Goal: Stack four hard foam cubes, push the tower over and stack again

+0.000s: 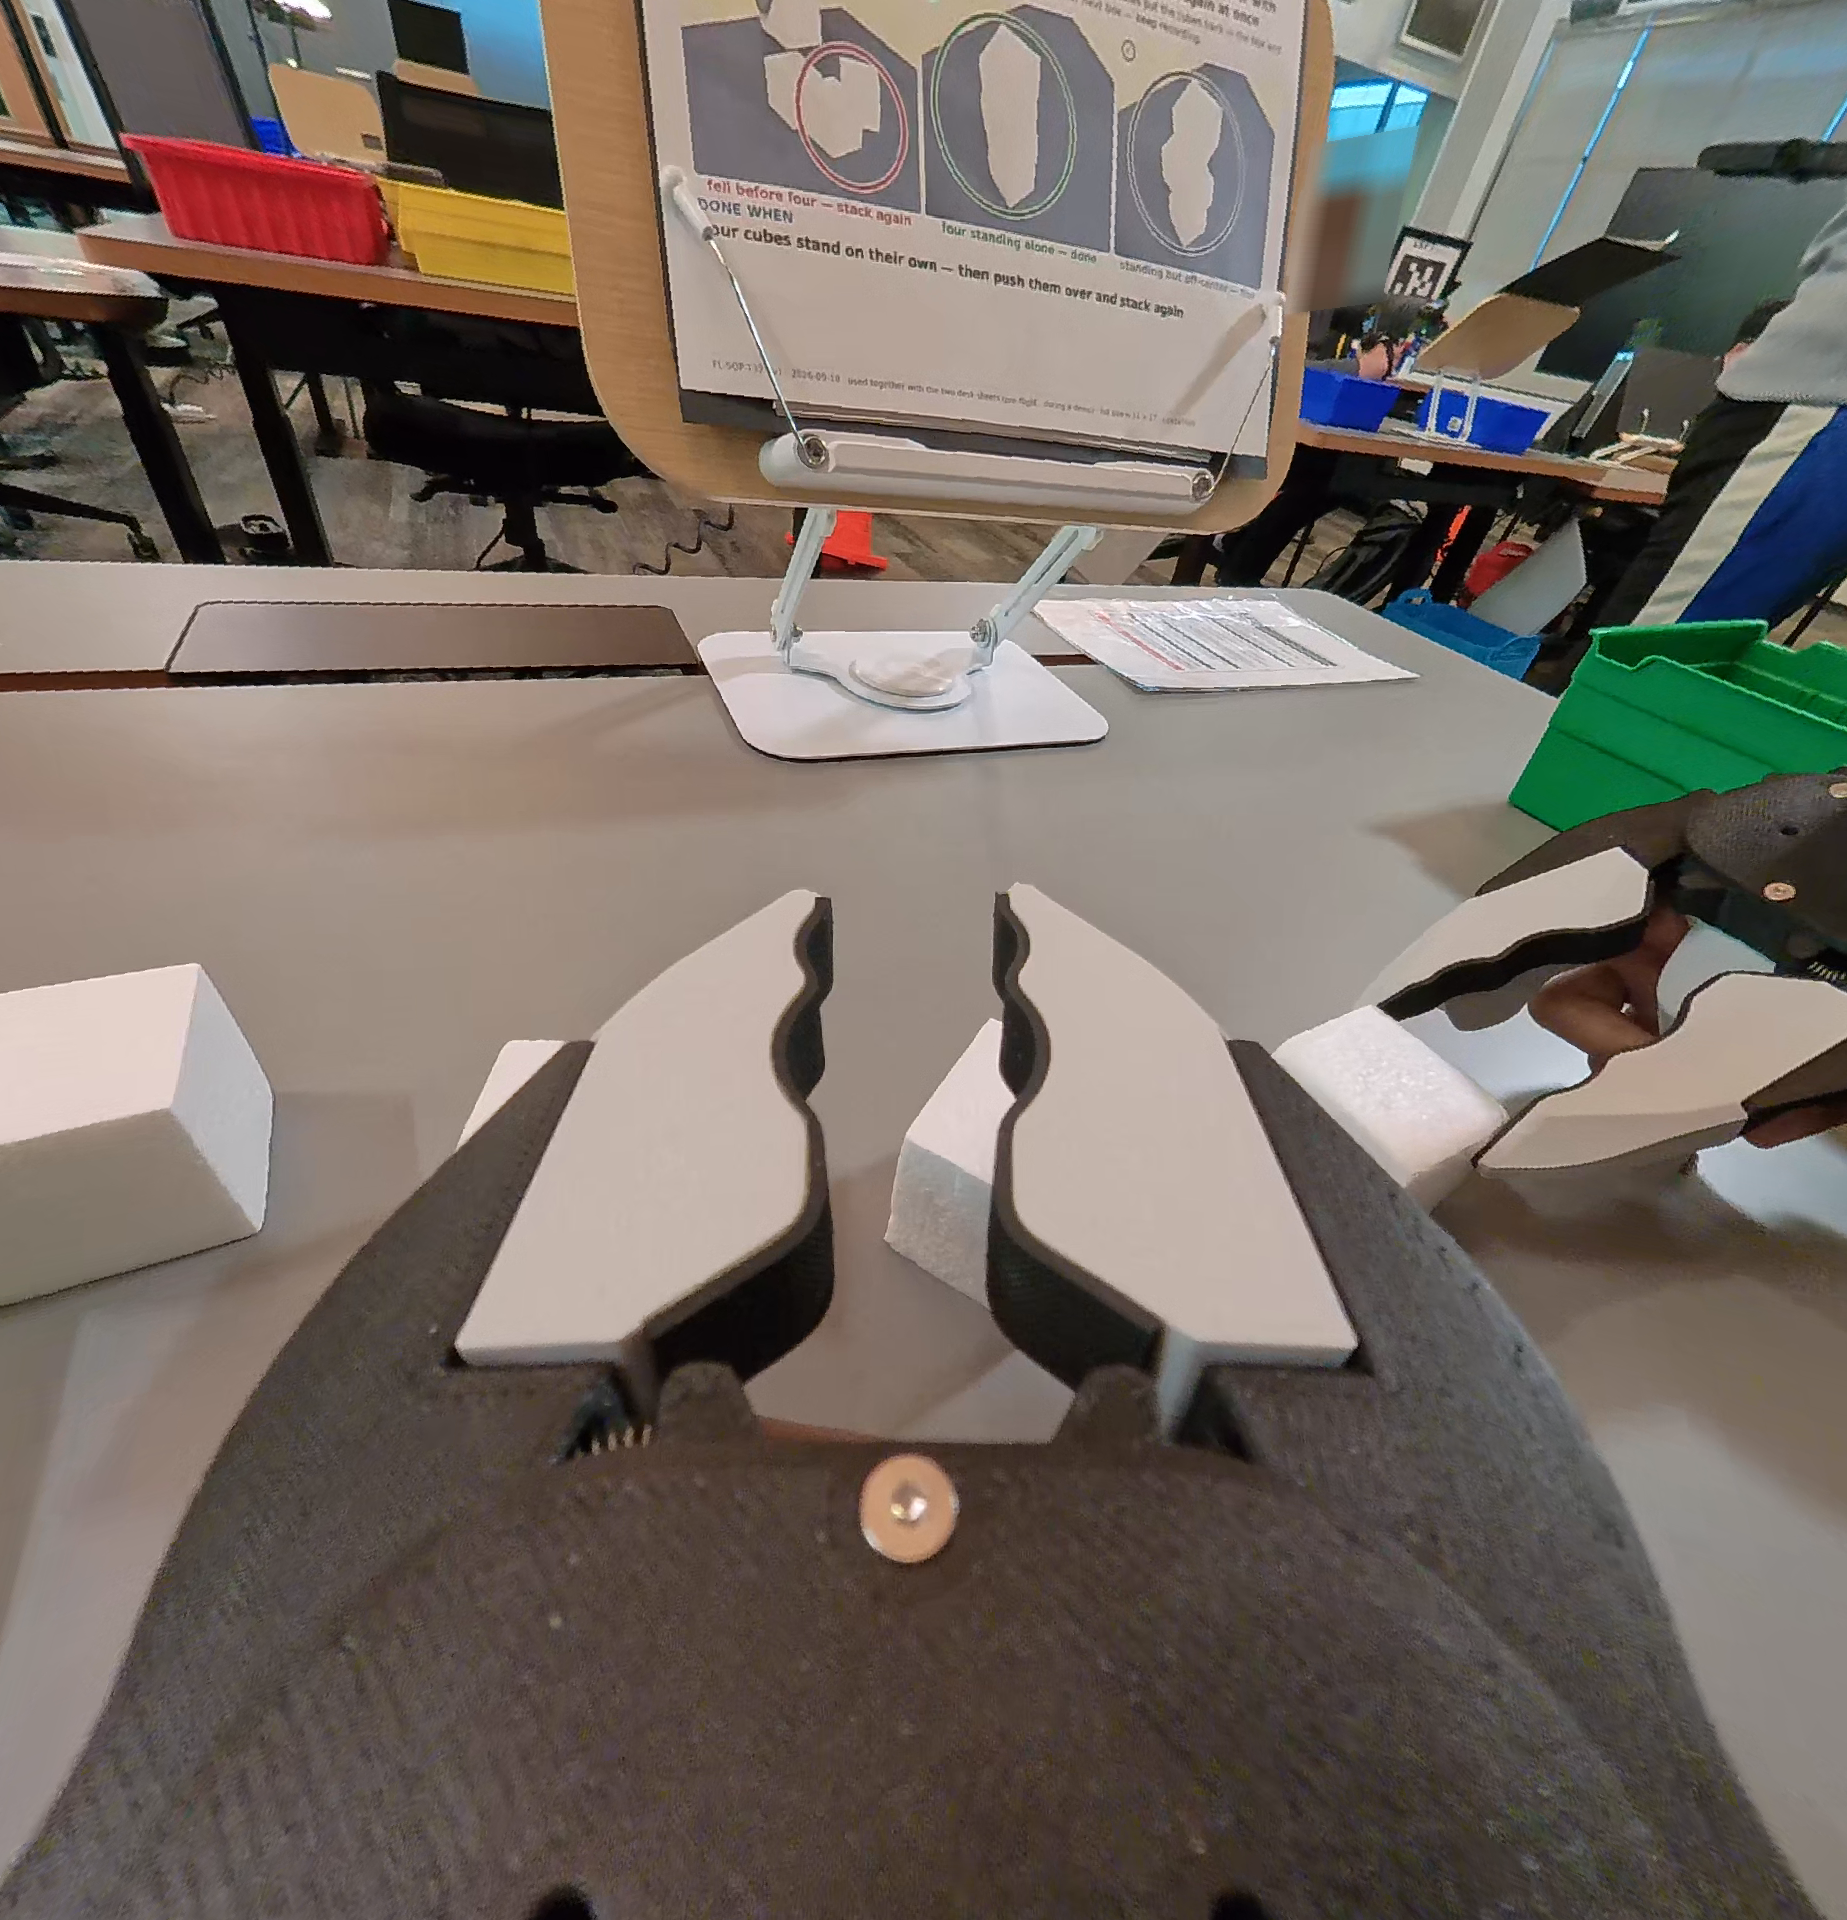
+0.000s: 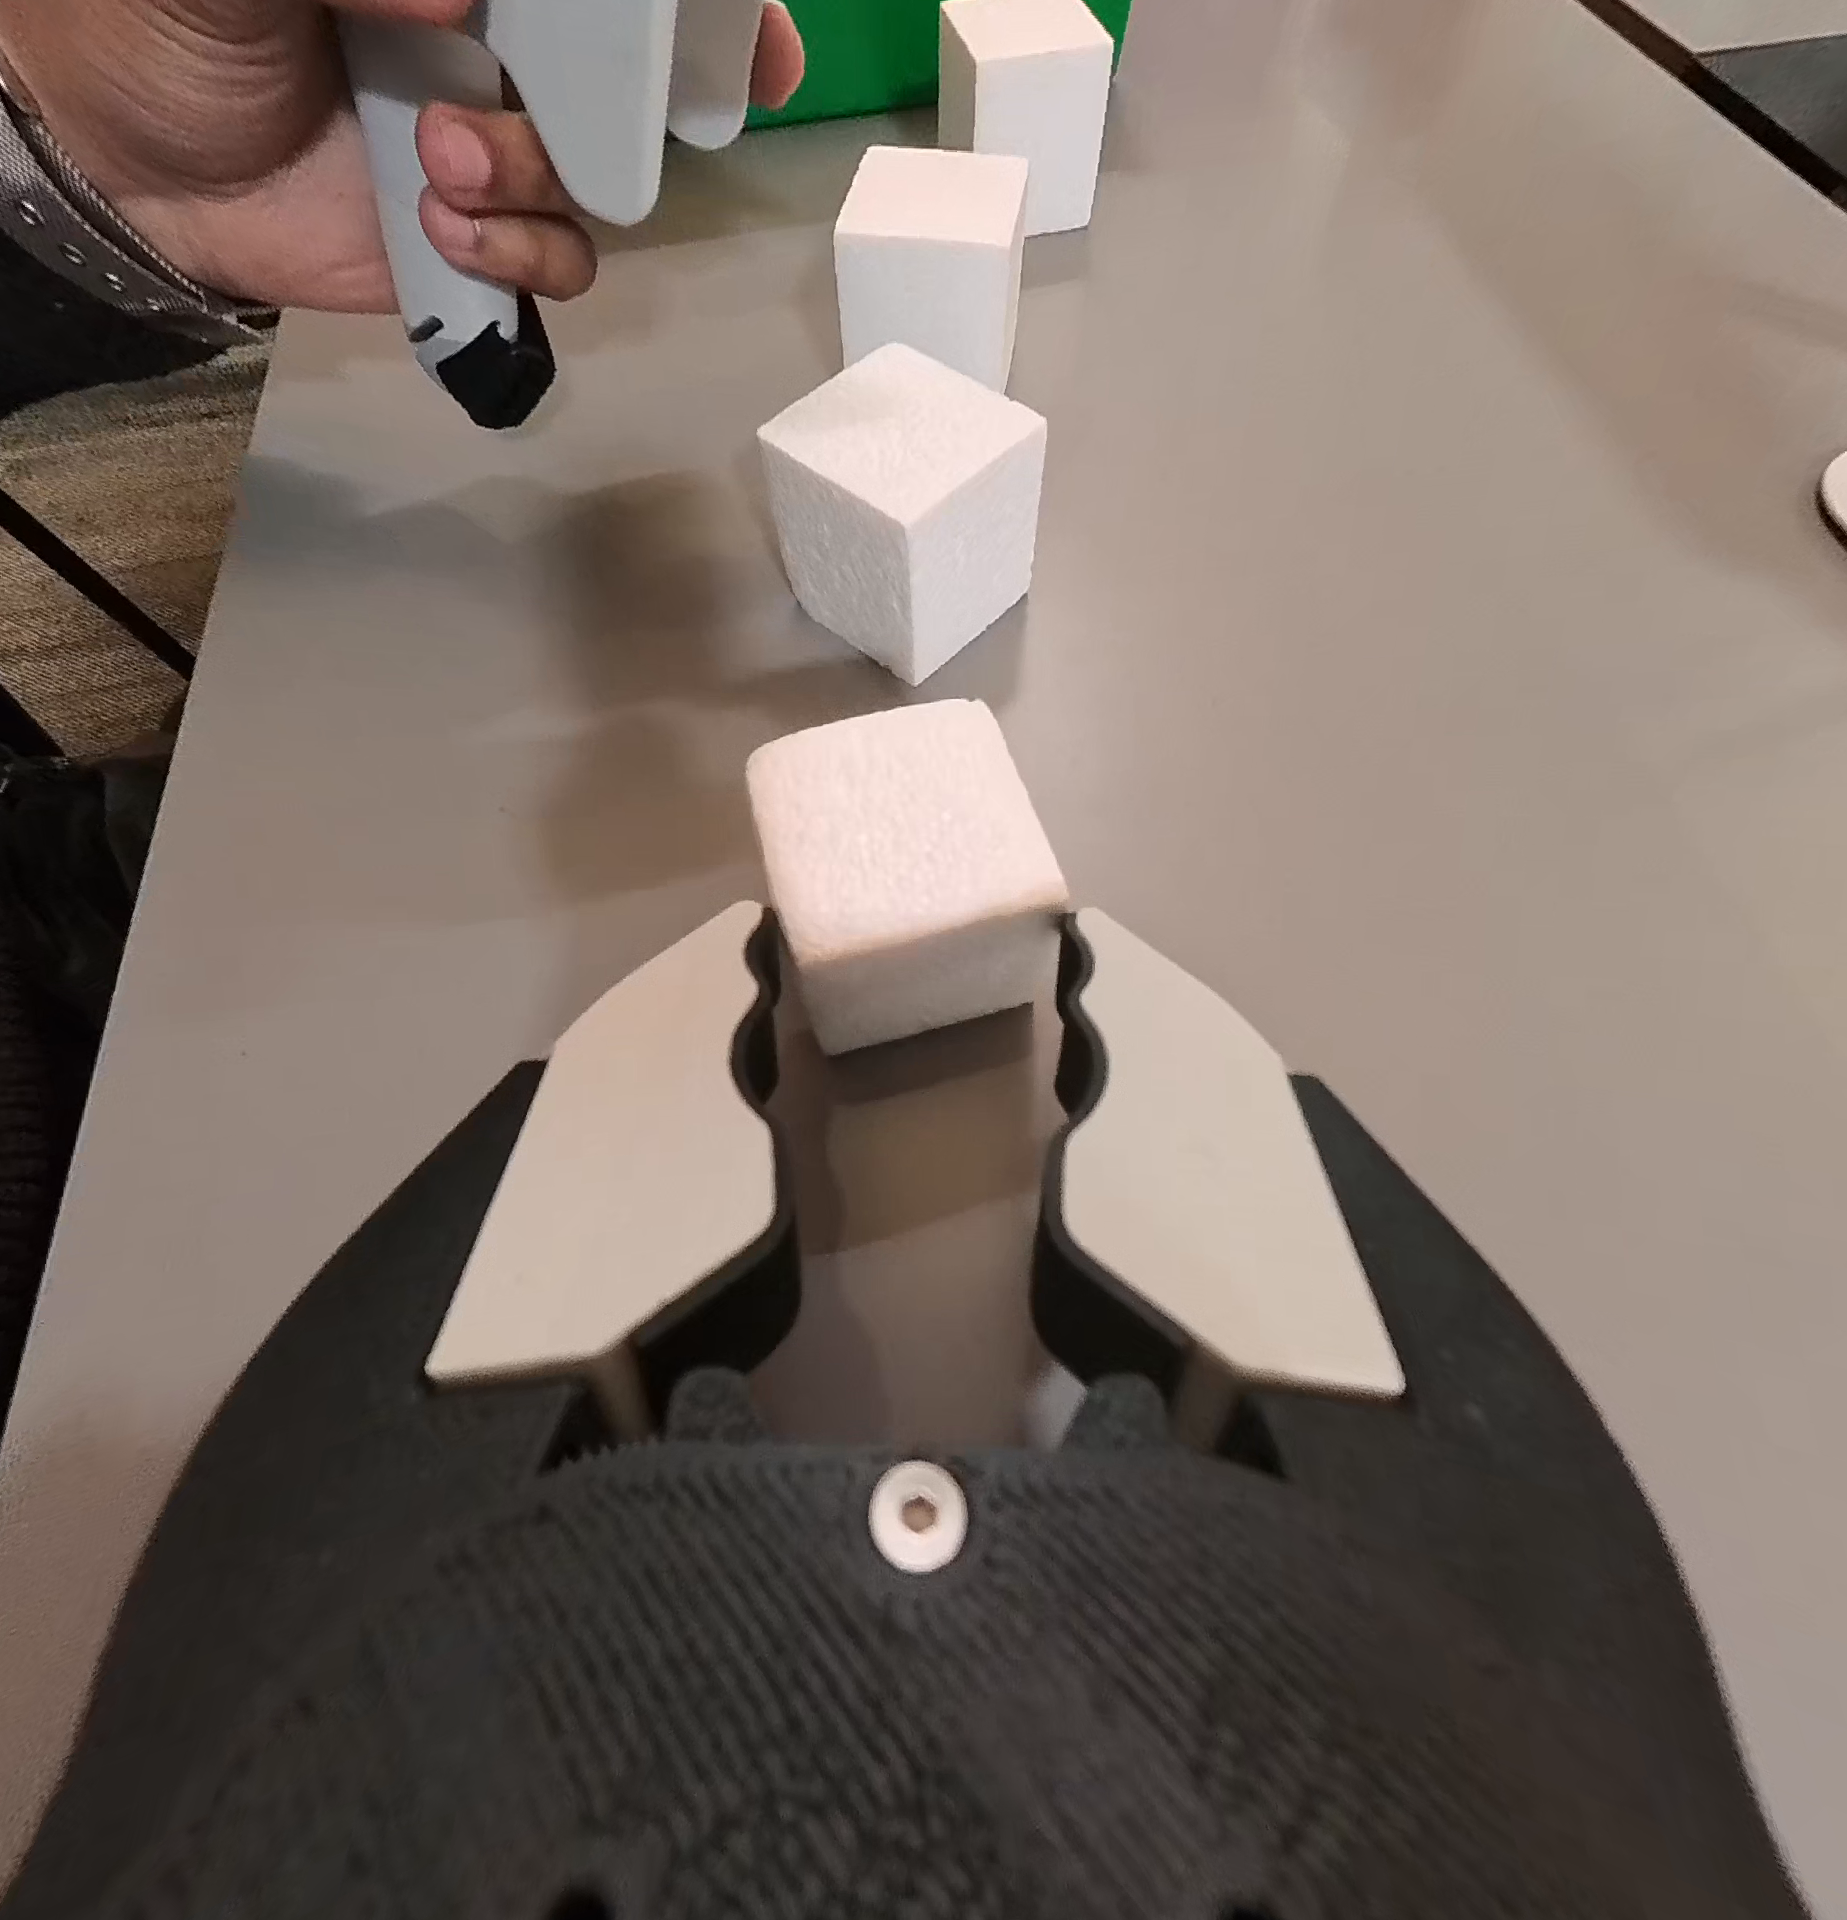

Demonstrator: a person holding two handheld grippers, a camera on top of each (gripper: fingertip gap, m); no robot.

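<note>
Worktop: a flat grey surface [image 2: 1418, 727] carrying four white hard foam cubes, all separate, none stacked.

Right gripper: the black two-finger tool with pale grey finger plates [image 2: 917, 920] is low over the worktop, its fingers spread a little wider than a cube.

Nearest cube: the white foam cube [image 2: 903, 868] sits on the worktop right at the right fingertips, its near corners just inside the gap; whether a finger [image 2: 690, 1039] touches it cannot be told. In the left wrist view the same cube [image 1: 1386, 1091] shows at the tips of the right gripper [image 1: 1438, 1081].

Second cube: a white foam cube [image 2: 903, 520] turned corner-on, well apart beyond the nearest one.

Third cube: a white foam cube [image 2: 929, 260] just behind the second.

Fourth cube: a white foam cube [image 2: 1028, 104] farthest off, near a green plastic bin [image 2: 846, 62].

Left gripper: a like black and grey tool [image 1: 914, 904] raised above the worktop, fingers apart with a narrow gap and nothing between them. The second cube [image 1: 950, 1153] lies below, partly hidden by the right-hand finger [image 1: 1158, 1143].

Hand: a person's hand [image 2: 275, 156] holds the left gripper's handle.

Background: a wooden document stand [image 1: 940, 395] on a white base.
</note>
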